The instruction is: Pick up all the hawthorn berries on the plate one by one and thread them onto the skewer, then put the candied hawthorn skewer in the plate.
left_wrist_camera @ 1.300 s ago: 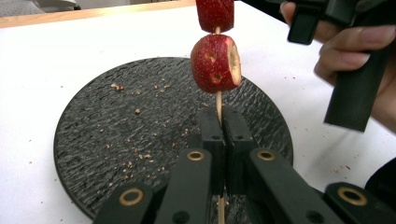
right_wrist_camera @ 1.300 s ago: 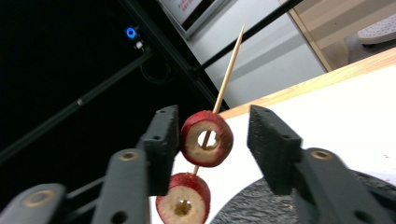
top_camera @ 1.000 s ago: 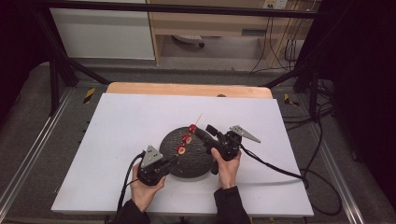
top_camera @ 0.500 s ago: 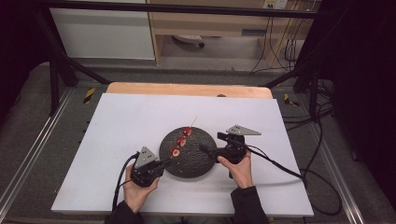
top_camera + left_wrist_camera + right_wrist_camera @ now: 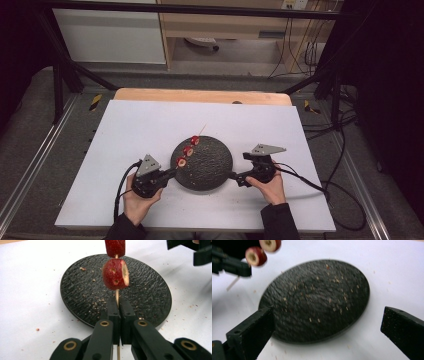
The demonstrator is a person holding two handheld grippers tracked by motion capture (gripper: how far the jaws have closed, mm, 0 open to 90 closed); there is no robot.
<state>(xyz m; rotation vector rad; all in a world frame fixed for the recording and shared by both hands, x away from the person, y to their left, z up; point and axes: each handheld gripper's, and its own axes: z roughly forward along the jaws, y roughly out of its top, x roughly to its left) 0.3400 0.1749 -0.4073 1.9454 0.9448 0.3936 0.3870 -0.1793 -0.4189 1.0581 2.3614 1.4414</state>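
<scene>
Your left claw (image 5: 167,175) is clenched on the bare end of a thin wooden skewer (image 5: 117,295); in the left gripper view the two black jaws stand pressed together with the stick pinched between them and a short length of it poking out below the grip. The skewer runs up and away from that claw over the left rim of the round black textured plate (image 5: 210,167), and it carries three red strawberry pieces (image 5: 188,150) threaded in a row. In the left gripper view the nearest piece (image 5: 115,274) sits just beyond the jaw tips, its cut pale face turned to one side, with the next piece above it touching the top edge of the picture. The skewer's pointed far end sticks out past the last piece, above the white table (image 5: 125,130).

Your right claw (image 5: 233,176) is released: its jaws have just been opening, they now stand wide apart, and nothing is between them. It sits at the right edge of the plate, well apart from the skewer. In the right gripper view the plate lies ahead of the spread jaws, dotted with small crumbs, and two strawberry pieces (image 5: 256,256) show at top left beside your other claw.
</scene>
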